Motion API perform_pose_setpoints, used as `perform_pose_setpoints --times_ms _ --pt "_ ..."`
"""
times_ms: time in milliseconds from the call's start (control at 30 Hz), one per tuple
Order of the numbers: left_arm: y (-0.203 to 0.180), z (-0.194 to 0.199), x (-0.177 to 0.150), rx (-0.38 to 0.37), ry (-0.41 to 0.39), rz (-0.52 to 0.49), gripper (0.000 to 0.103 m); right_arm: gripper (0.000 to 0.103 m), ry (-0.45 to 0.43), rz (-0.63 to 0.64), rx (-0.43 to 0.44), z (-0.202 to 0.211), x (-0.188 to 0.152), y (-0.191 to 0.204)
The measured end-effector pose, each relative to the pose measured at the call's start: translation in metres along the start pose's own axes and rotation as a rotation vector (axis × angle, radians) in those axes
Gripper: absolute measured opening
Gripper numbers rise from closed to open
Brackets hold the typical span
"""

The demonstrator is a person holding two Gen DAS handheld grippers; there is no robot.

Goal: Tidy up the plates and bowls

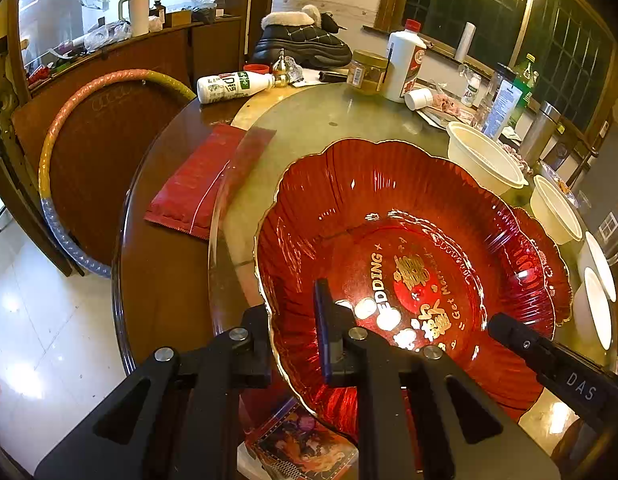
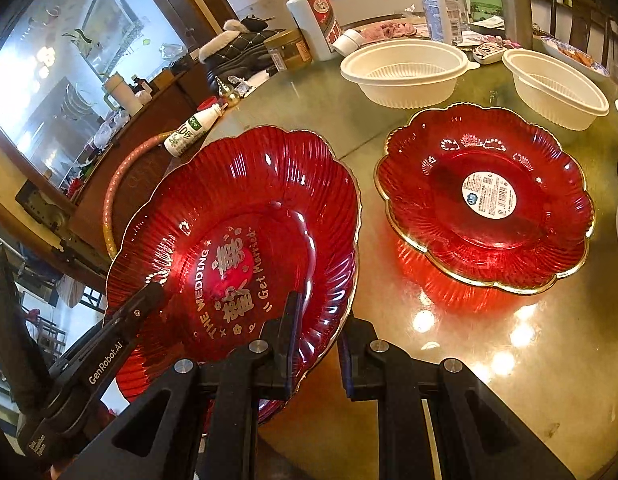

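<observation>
Left wrist view: the left tongs (image 1: 293, 340) pinch the near rim of a red plate (image 1: 389, 240), one finger outside the scalloped edge and one inside; the right tongs (image 1: 509, 330) reach in at the plate's far right side. The plate is translucent, ribbed and gilt-edged with gold lettering at its centre, and it hangs low over the glass-topped round tabletop (image 1: 329, 120), tilted toward the camera. A likely slip: the glossy ribbed wall gives the pads little bite, so uneven lowering could let the plate pivot or drop. Right wrist view: the right tongs (image 2: 317, 344) pinch the same red plate (image 2: 237, 216) at its right edge, while the left tongs (image 2: 153, 286) grip the opposite rim. A second red plate (image 2: 485, 196), of the same flower shape and bearing a round paper sticker, rests flat on the tabletop (image 2: 509, 340) near by, and two cream plastic bowls (image 2: 405, 72) with ridged walls stand beyond it. Stacking judged next; a misaligned lobe could leave the upper plate rocking or scrape the gilt rim.
</observation>
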State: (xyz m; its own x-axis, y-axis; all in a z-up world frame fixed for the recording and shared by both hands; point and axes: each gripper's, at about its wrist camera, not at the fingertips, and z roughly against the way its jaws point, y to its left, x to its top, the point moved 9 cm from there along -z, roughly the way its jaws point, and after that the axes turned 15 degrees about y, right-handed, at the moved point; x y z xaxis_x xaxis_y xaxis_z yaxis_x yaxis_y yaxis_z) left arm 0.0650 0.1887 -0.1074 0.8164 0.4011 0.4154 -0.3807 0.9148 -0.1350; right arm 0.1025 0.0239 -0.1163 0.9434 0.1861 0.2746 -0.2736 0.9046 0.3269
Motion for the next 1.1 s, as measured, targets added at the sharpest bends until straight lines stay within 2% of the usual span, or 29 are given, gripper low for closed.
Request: perform_pose_setpoints --times_ms 233,333,400,433,500,533,567,667,800,867,967,1100 --pt "0.002 -0.011 -0.004 -0.019 0.045 0.024 0.013 0.017 0.020 -0.012 0.000 -0.004 0.000 -0.004" --pt "0.005 -0.016 -0.006 -0.037 0.062 0.051 0.014 0.021 0.036 -0.016 0.012 -0.008 -0.001 -0.003" --pt "0.006 -0.014 -0.007 -0.049 0.059 0.062 0.018 0.021 0.034 -0.015 0.010 -0.007 -0.001 -0.002" --pt "0.006 -0.013 -0.007 -0.057 0.061 0.067 0.023 0.024 0.035 -0.012 0.008 -0.007 -0.001 -0.001" --pt "0.010 -0.008 -0.005 -0.060 0.058 0.086 0.042 0.034 0.033 -0.011 0.011 -0.005 -0.001 -0.001" --pt "0.014 -0.003 -0.003 -0.055 0.038 0.105 0.059 0.040 0.021 -0.010 0.013 -0.002 -0.001 -0.001" --pt "0.018 0.002 -0.002 -0.049 0.019 0.120 0.068 0.044 0.007 -0.009 0.013 0.002 -0.001 -0.002" --pt "0.032 0.018 0.003 -0.048 -0.042 0.179 0.069 0.053 -0.041 -0.017 0.017 0.017 0.000 -0.006" --pt "0.047 0.037 0.009 -0.070 -0.088 0.251 0.069 0.057 -0.102 -0.038 0.044 0.038 -0.001 -0.015" --pt "0.048 0.048 0.012 -0.085 -0.120 0.270 0.073 0.059 -0.128 -0.052 0.065 0.046 -0.001 -0.022" --pt "0.042 0.062 0.018 -0.092 -0.153 0.249 0.074 0.059 -0.143 -0.070 0.076 0.053 -0.002 -0.031" --pt "0.021 0.077 0.028 -0.101 -0.174 0.165 0.074 0.059 -0.147 -0.098 0.084 0.057 -0.007 -0.047"
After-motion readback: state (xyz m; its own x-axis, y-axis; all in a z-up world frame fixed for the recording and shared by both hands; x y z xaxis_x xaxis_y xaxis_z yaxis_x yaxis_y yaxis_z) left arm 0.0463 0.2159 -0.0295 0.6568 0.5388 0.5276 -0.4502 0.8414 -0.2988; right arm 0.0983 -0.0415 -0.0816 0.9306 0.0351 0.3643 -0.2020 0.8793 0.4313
